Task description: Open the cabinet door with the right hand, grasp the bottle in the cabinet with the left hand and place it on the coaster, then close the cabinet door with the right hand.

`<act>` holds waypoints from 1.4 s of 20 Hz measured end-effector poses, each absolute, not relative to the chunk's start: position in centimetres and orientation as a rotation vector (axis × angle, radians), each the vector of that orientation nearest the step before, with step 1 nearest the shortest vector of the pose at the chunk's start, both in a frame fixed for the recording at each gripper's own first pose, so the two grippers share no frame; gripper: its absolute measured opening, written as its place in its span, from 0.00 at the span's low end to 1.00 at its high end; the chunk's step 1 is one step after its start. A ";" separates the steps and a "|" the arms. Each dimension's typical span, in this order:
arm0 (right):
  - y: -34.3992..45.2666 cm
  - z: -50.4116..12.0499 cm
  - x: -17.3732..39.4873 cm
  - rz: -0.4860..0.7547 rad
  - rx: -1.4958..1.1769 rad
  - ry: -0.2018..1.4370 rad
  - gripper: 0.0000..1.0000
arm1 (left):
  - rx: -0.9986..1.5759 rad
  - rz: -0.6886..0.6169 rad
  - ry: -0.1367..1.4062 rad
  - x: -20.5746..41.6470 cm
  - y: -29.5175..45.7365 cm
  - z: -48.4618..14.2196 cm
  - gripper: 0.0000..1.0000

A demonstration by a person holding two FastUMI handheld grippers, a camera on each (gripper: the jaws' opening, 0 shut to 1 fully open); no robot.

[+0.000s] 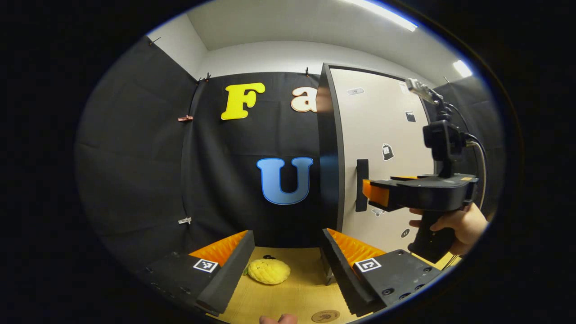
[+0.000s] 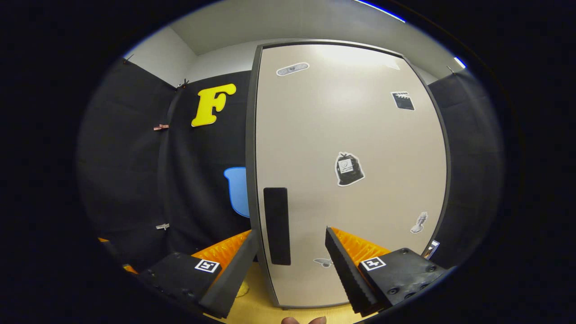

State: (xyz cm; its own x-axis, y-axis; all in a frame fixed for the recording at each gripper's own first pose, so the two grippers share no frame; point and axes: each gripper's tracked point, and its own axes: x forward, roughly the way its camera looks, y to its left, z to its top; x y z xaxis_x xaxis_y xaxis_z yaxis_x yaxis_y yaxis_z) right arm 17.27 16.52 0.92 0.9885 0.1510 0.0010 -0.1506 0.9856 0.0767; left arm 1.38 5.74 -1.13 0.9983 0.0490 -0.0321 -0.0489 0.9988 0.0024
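Cabinet door (image 2: 351, 180) looks shut, or near enough – its pale face fills the middle of the right gripper view, w/ the dark handle (image 2: 276, 225) a tall upright bar set close to the door's left edge. Right gripper (image 2: 288, 265) has its jaws spread wide, nothing between them yet; the handle stands just ahead and a bit left of centre in the gap, long axis vertical, so the fingers sit either side of it – looks lined up for a straight push fwd and a close. In the left gripper view the same gripper (image 1: 375, 194), held by a hand (image 1: 463, 222), shows side-on w/ its tips right beside the handle (image 1: 361, 184); can't tell if they touch. Left gripper (image 1: 288, 265) is also spread and empty, hanging back over the wooden table (image 1: 292, 297), well apart from the door, so the right hand is clearly the nearer one. Bottle isn't visible – presumably behind the door, can't confirm. A yellow knobbly fruit-like thing (image 1: 268, 271) lies on the table between the left fingers' line of sight, and a round coaster (image 1: 325, 316) sits near the bottom edge. Step in hand, by my read: grab the handle – door opening not yet begun.
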 end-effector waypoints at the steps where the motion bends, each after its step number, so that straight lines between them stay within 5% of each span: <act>1: 17.0 0.8 18.0 0.154 0.079 0.002 0.97 | -0.002 0.053 0.037 1.4 5.8 -1.2 0.94; 7: 18.6 -0.7 20.9 0.151 0.105 0.030 0.93 | -0.002 0.088 0.050 1.9 8.2 -1.3 0.95; 11: 18.8 -1.3 21.9 0.124 0.092 0.039 0.40 | -0.008 0.100 0.055 0.7 8.2 -1.8 0.95; 12: 18.6 -1.4 21.1 0.115 0.066 0.038 0.44 | -0.016 0.101 0.062 0.5 8.0 -2.2 0.94; 15: 18.5 -1.5 21.4 0.104 0.081 0.047 0.24 | -0.021 0.111 0.060 0.1 7.8 -1.7 0.95; 28: 16.0 -0.8 11.8 0.261 0.085 0.058 0.29 | -0.012 0.082 0.032 -2.5 3.7 -0.9 0.94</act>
